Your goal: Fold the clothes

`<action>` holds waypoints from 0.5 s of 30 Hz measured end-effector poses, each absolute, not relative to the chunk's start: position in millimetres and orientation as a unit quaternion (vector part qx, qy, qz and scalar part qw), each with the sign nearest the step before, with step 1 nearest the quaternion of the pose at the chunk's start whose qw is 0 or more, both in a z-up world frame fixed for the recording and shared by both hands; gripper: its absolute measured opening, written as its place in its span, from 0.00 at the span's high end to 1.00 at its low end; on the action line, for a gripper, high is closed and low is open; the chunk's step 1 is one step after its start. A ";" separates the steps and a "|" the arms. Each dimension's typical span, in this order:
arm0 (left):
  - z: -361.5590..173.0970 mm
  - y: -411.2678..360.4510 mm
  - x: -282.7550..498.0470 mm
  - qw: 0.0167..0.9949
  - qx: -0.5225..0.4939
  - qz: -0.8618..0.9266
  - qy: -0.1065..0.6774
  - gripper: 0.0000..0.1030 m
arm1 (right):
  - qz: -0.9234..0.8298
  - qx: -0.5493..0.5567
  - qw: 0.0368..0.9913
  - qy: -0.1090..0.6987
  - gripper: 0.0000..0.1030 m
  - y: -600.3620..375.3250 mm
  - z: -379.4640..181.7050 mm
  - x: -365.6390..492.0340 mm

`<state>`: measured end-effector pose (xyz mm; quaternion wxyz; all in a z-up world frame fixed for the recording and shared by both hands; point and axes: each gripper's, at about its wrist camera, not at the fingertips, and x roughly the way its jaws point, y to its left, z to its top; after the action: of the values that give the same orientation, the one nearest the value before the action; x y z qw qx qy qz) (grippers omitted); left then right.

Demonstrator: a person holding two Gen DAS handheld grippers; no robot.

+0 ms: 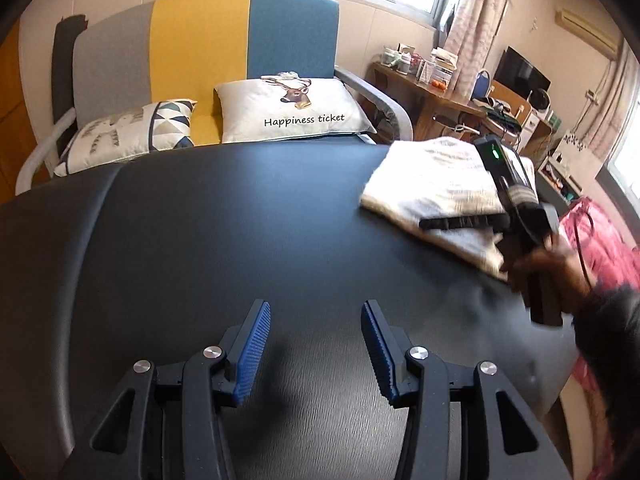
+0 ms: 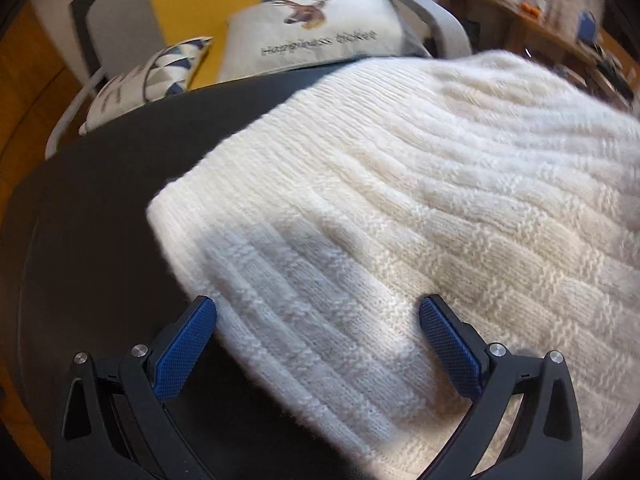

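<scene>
A folded white knit sweater (image 1: 432,184) lies at the far right of the dark table (image 1: 240,220). My left gripper (image 1: 315,310) hovers open over bare tabletop, well to the left of the sweater, with nothing between its blue pads. In the right wrist view the sweater (image 2: 400,200) fills most of the picture. My right gripper (image 2: 318,308) is open just above its near folded edge, one blue pad (image 2: 184,344) off the left side over the table, the other over the knit. A hand (image 1: 548,268) holds the right gripper (image 1: 460,223) above the sweater in the left wrist view.
Behind the table stands a grey, yellow and blue sofa (image 1: 224,48) with a deer-print cushion (image 1: 292,108) and a triangle-pattern cushion (image 1: 132,128). A cluttered wooden desk (image 1: 440,88) is at the back right. Pink fabric (image 1: 600,248) lies right of the table.
</scene>
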<state>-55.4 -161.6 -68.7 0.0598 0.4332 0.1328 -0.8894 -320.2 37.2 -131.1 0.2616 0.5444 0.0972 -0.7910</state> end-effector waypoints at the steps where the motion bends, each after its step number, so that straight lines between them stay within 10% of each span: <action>1: -68.9 -163.1 -59.8 0.059 0.434 -0.889 0.135 0.53 | -0.781 0.551 0.276 0.101 0.00 36.1 -132.3 -315.6; 8: -71.3 -158.4 -103.4 0.018 0.435 -0.894 0.108 0.56 | -0.748 0.555 0.337 0.142 0.00 49.1 -127.8 -255.6; 15: -91.0 -155.3 -180.9 -0.074 0.492 -0.855 0.148 0.56 | -0.768 0.518 0.376 -0.020 0.00 136.5 -70.2 -191.6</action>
<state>-180.9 -155.3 -91.0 -0.0743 0.4920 0.1483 -0.8546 -191.6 136.5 -70.2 0.3757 0.5182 -0.0196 -0.7681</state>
